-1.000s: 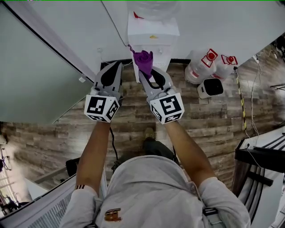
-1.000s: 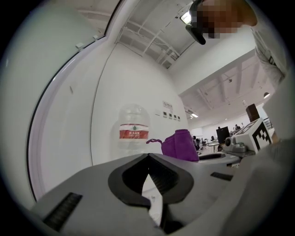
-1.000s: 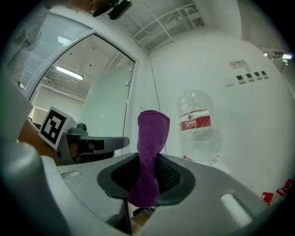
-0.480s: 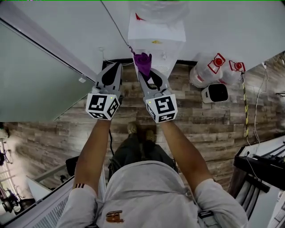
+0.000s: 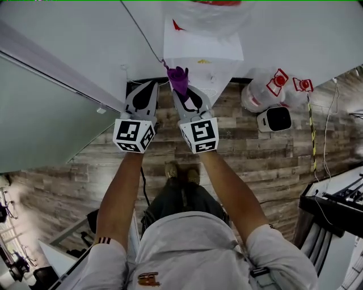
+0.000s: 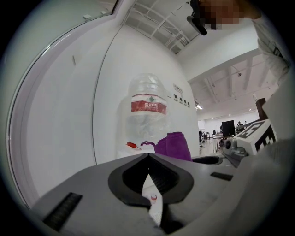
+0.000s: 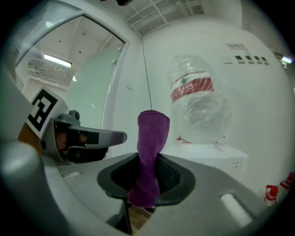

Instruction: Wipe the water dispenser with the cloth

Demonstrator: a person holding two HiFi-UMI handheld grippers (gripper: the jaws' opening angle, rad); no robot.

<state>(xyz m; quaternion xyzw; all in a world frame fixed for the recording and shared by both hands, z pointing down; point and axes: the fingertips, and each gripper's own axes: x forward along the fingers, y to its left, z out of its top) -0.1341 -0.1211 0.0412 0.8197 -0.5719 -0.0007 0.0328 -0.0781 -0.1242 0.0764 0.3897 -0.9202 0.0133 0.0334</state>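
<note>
As both grippers have advanced over the last second, the dispenser [image 5: 201, 56] now fills more of the head view and the cloth [image 5: 178, 78] has come up to its near left corner.

Findings:
- The right gripper [image 5: 182, 93] is pinching the purple cloth. Its own view shows the fabric clamped between the jaws and standing upright beyond them.
- The left gripper [image 5: 148, 86] has its jaws pressed together with nothing between them. It sits just beside the right one, level with it.
- The cloth tip lies against or just short of the dispenser's top edge, and I cannot tell from any view whether there is contact. In the right gripper view the white cabinet lies to the right of the cloth, not directly behind it.
- The bottle [image 5: 207, 11] is seated on top of the dispenser.

Assessment: the approach looks nearly complete and wiping has not visibly begun. I judge that the next move needs a short push forward and to the right to lay the cloth on the cabinet. Care is needed near the bottle neck.
</note>
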